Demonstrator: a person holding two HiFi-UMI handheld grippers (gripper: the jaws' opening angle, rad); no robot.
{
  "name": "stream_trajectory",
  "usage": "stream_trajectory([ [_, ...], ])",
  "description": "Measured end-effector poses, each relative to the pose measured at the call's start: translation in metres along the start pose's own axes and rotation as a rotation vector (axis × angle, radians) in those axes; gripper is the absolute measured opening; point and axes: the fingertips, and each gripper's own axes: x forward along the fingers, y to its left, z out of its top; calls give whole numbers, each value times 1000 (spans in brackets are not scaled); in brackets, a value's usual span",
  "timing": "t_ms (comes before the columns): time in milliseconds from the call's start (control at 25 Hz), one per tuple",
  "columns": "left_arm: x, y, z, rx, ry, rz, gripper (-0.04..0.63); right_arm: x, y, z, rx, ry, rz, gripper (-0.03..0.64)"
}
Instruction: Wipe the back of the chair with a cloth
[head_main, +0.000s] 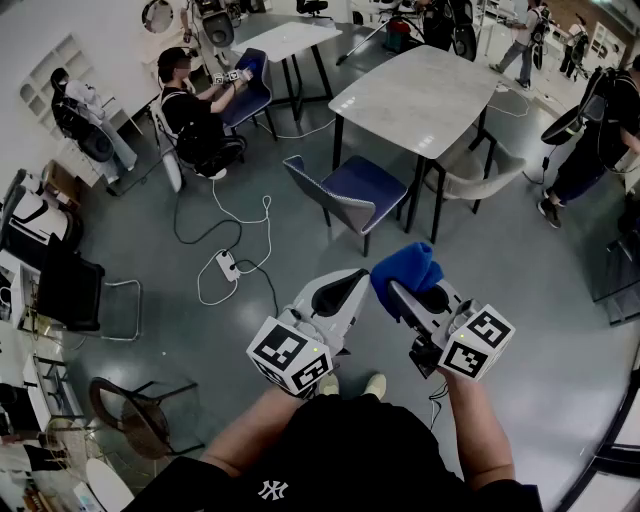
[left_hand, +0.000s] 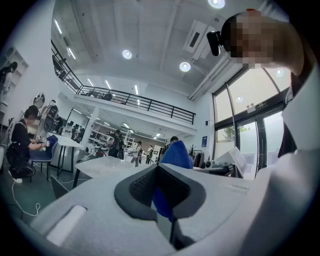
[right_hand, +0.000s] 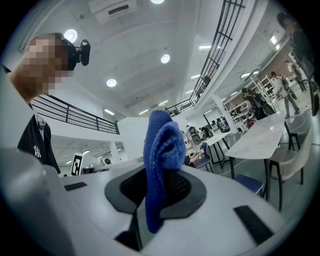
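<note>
A blue cloth (head_main: 404, 269) is bunched up in my right gripper (head_main: 404, 292), which is shut on it; in the right gripper view the cloth (right_hand: 161, 150) rises from between the closed pads. My left gripper (head_main: 343, 287) is held just left of it, shut with nothing between its pads. In the left gripper view the cloth (left_hand: 176, 153) shows beyond that gripper's tips. The blue chair (head_main: 352, 192) stands ahead on the floor, tucked at the grey table (head_main: 420, 95), with its backrest (head_main: 304, 176) toward me. Both grippers hang well short of the chair.
A beige chair (head_main: 478, 172) stands at the table's right side. A white cable and power strip (head_main: 228, 265) lie on the floor to the left. A seated person (head_main: 193, 112) works at a second table (head_main: 285, 38). Black chairs (head_main: 70, 288) stand at far left.
</note>
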Motion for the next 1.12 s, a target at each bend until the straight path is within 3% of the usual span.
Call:
stream_trajectory([
  [480,22,1,-7,-8,22,38,9,-14,-26,8,61,3,-5,83],
  [800,29,24,-8,-8,15,133,9,-35,-66,13,109,-37,-52,83],
  [1120,48,64,-16,-7,17,163,9,-2,-99,12,113,-12,-56,83],
])
